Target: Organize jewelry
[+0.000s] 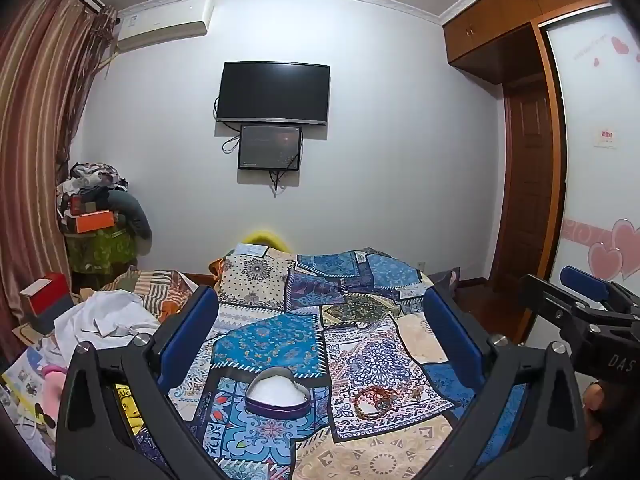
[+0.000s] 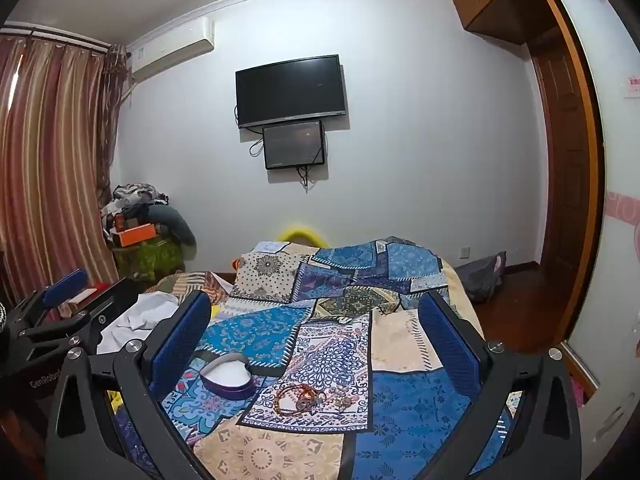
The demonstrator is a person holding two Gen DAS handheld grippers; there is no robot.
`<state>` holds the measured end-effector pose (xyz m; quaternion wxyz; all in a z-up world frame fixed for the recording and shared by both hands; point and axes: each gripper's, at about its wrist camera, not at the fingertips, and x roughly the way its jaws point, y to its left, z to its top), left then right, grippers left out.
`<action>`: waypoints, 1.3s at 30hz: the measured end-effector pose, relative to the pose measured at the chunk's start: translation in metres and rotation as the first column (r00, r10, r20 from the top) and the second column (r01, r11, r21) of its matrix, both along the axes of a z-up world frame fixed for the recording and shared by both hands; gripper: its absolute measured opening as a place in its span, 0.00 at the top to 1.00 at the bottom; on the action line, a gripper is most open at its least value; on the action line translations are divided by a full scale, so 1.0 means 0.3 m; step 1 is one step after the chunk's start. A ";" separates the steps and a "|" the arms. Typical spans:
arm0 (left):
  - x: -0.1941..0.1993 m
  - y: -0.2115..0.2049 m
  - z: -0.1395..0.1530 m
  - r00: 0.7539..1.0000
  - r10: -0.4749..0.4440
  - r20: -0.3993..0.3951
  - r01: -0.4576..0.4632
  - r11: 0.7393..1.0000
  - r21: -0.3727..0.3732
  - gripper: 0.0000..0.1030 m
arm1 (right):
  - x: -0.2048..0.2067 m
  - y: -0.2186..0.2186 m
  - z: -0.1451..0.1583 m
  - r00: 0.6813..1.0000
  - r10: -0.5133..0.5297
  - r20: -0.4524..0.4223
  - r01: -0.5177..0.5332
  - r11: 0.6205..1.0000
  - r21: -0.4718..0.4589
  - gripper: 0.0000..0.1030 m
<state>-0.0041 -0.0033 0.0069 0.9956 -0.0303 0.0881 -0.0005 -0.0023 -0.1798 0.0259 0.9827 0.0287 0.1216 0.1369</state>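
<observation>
A purple heart-shaped box point(image 1: 277, 398) with white lining lies open on the patchwork bedspread point(image 1: 360, 280); it also shows in the right wrist view point(image 2: 228, 375). A small heap of beaded bracelets point(image 1: 380, 400) lies just right of the box, and shows in the right wrist view point(image 2: 308, 396) too. My left gripper point(image 1: 320, 320) is open and empty, held above and before the box. My right gripper point(image 2: 314, 320) is open and empty, above the bracelets. Each gripper shows at the edge of the other's view, the right one point(image 1: 580, 292) and the left one point(image 2: 68, 284).
White cloth point(image 1: 104, 316), papers and a red box point(image 1: 44, 296) clutter the bed's left side. A pile of clothes and boxes point(image 1: 100, 216) stands in the left corner. A TV point(image 1: 274, 92) hangs on the far wall. A wardrobe point(image 1: 600, 160) is on the right.
</observation>
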 end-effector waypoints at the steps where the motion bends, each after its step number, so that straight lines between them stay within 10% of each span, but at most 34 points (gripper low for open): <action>1: -0.001 0.000 0.002 1.000 0.001 0.000 -0.001 1.000 0.000 0.00 | 0.001 -0.001 -0.003 1.000 -0.001 0.000 0.001 1.000 0.001 0.00; 39: 0.003 0.014 -0.031 1.000 0.003 -0.010 -0.003 1.000 -0.009 0.00 | 0.001 0.006 -0.024 1.000 0.014 -0.009 -0.014 1.000 0.013 0.00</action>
